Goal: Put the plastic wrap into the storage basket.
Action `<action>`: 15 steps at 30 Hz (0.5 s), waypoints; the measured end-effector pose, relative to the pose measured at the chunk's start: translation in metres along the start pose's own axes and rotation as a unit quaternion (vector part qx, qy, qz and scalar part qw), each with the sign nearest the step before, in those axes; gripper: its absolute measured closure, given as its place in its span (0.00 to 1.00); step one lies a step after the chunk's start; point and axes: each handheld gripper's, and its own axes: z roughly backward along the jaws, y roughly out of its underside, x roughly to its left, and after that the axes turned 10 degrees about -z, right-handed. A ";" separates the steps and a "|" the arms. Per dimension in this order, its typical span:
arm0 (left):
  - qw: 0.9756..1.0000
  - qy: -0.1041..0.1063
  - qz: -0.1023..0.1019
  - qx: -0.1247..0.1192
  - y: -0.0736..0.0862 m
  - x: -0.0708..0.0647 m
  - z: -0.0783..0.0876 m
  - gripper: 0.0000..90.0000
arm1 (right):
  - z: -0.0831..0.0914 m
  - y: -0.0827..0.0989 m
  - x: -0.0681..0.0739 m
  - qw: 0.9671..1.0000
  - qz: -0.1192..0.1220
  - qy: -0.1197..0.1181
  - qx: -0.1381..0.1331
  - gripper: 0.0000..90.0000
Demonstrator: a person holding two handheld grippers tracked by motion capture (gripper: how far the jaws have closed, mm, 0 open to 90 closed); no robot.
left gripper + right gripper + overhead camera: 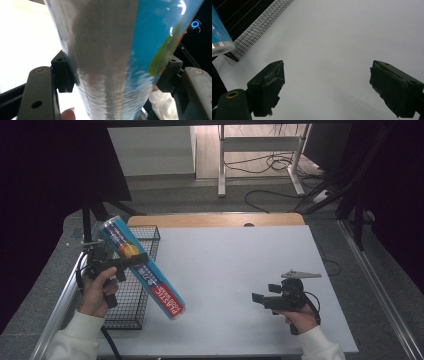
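Left tongs (131,261) clamped across a blue tube (142,268), tilted in the air beside the wire basket (131,295). Right tongs (258,297) spread wide, nothing between, low over the white counter (225,270).

I am looking at a lab or test room set up for recording, not a home. My counter (235,270) is a plain white sheet over a wooden top, standing on grey carpet-like floor (200,197). Dark curtains (45,185) hang at both sides like a screened-off booth. Behind it stands a bare metal desk frame (260,150), with loose black cables (272,165) trailing across the floor beneath it. Metal rails (380,285) run along the counter's sides. A black wire basket (131,292) sits at the counter's left edge.
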 end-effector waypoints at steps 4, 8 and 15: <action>1.000 -0.008 0.002 -0.005 -0.002 0.006 0.013 0.35 | 0.000 0.000 -0.001 1.000 -0.001 0.002 0.000 0.14; 1.000 -0.019 0.007 -0.007 -0.004 0.013 0.024 0.35 | -0.001 0.000 -0.001 1.000 -0.001 0.003 0.000 0.14; 0.999 -0.038 0.012 -0.004 -0.006 0.023 0.042 0.35 | -0.001 0.000 -0.002 1.000 -0.002 0.003 0.001 0.14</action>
